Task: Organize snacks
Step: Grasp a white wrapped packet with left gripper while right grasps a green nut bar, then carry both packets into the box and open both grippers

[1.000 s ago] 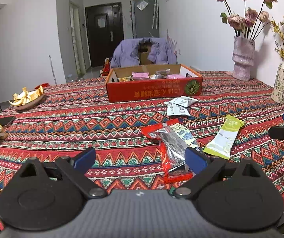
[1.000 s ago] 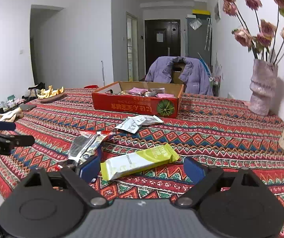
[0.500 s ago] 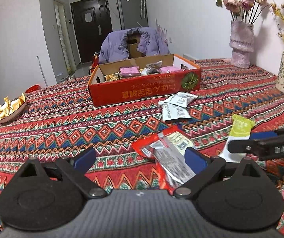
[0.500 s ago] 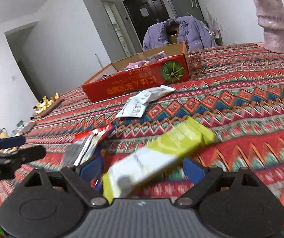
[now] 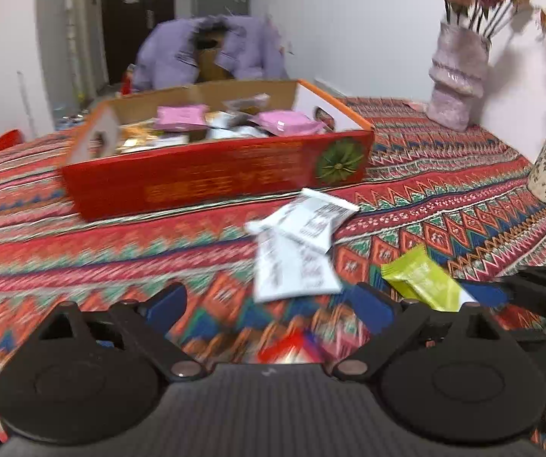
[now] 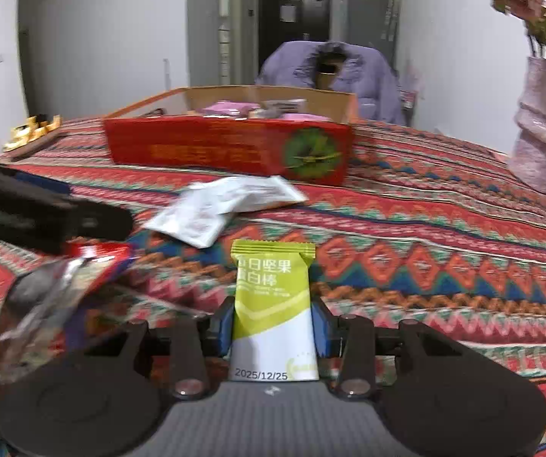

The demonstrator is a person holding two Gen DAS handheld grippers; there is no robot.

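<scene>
From my left wrist I count two white packets (image 5: 295, 251) before one red box (image 5: 215, 175); my left gripper (image 5: 269, 304), its jaws just closing a little, gapes over a blurred red wrapper (image 5: 292, 348). From my right wrist, the right gripper (image 6: 273, 323) has just clamped one green bar (image 6: 273, 304) above the tablecloth (image 6: 444, 247).

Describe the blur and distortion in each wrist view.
Left wrist view: heavy motion smear across the cloth and white packets; red box lettering unreadable. Right wrist view: the green bar in the right gripper is sharp, its date legible; the red wrapper is smeared. Both: fisheye bending at the edges.
</scene>
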